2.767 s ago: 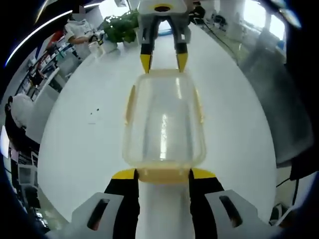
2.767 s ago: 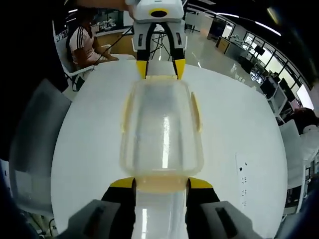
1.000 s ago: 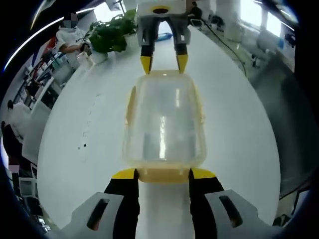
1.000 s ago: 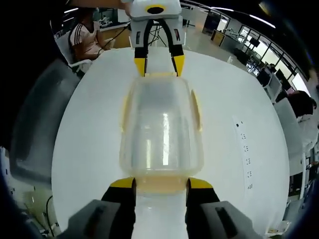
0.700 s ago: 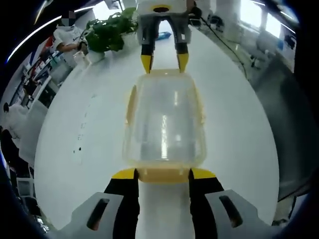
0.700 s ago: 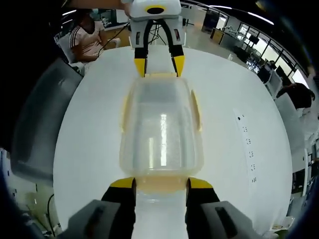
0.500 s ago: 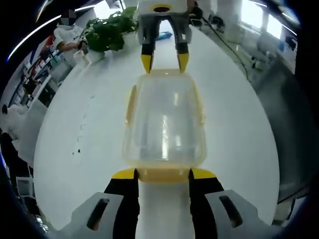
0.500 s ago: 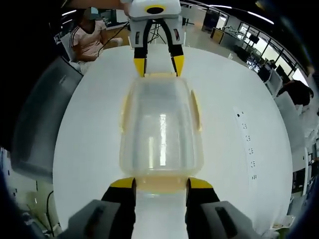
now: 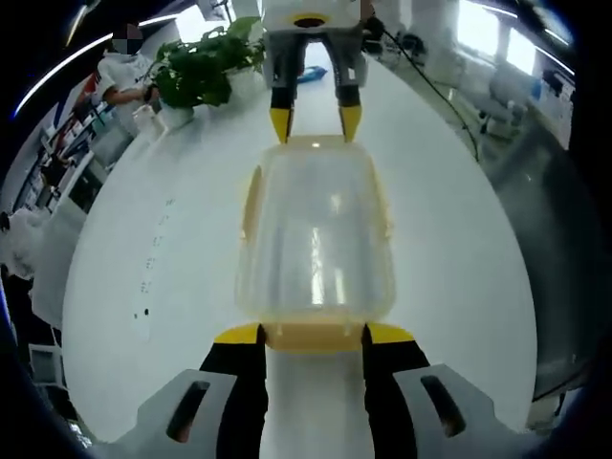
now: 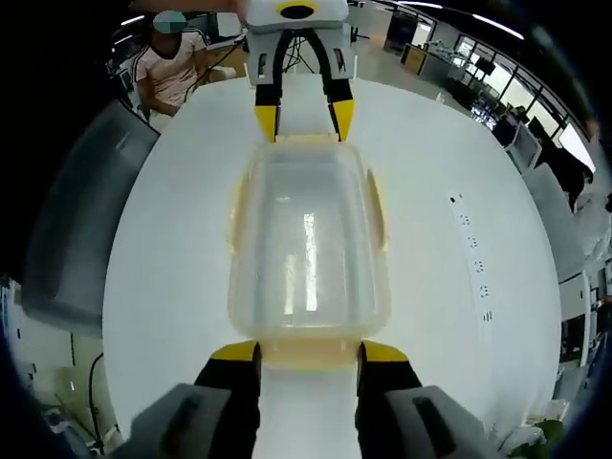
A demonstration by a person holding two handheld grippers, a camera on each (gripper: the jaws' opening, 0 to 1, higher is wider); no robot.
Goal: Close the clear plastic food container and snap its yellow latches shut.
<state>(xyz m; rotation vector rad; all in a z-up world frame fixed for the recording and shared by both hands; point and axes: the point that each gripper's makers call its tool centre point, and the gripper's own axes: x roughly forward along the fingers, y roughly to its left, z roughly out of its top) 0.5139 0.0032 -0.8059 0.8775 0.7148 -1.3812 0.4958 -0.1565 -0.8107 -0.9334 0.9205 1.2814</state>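
Left gripper view: the left gripper (image 9: 312, 335) has its two yellow-tipped jaws apart, one at each side of the near end latch (image 9: 312, 336) of the clear plastic food container (image 9: 315, 234). The tips lie just beside the latch; whether they press it I cannot tell. Directly ahead, at the container's far end, the right gripper (image 9: 313, 122) comes in nose-on, jaws likewise apart, tips touching or just short of the far rim. The container sits on the white table (image 9: 182, 249), lengthwise along the tool's axis. Lid is on. Side latches (image 9: 250, 203) lie down along the long walls and look folded shut. Nothing visible inside; judged empty. A potted plant (image 9: 196, 69) stands far ahead and to the left.

Right gripper view: same layout mirrored. The right gripper's jaws are spread to either side of its near end latch (image 10: 308, 353), and the left gripper meets the far end. The container looks empty here too, with only glare on the lid. A seated person (image 10: 172, 62) is far ahead to the left.

Progress, as a judgement: closing is done and the side latches appear engaged. What remains is the two end latches, which each tool is placed to press. Whether either has already clicked cannot be told.
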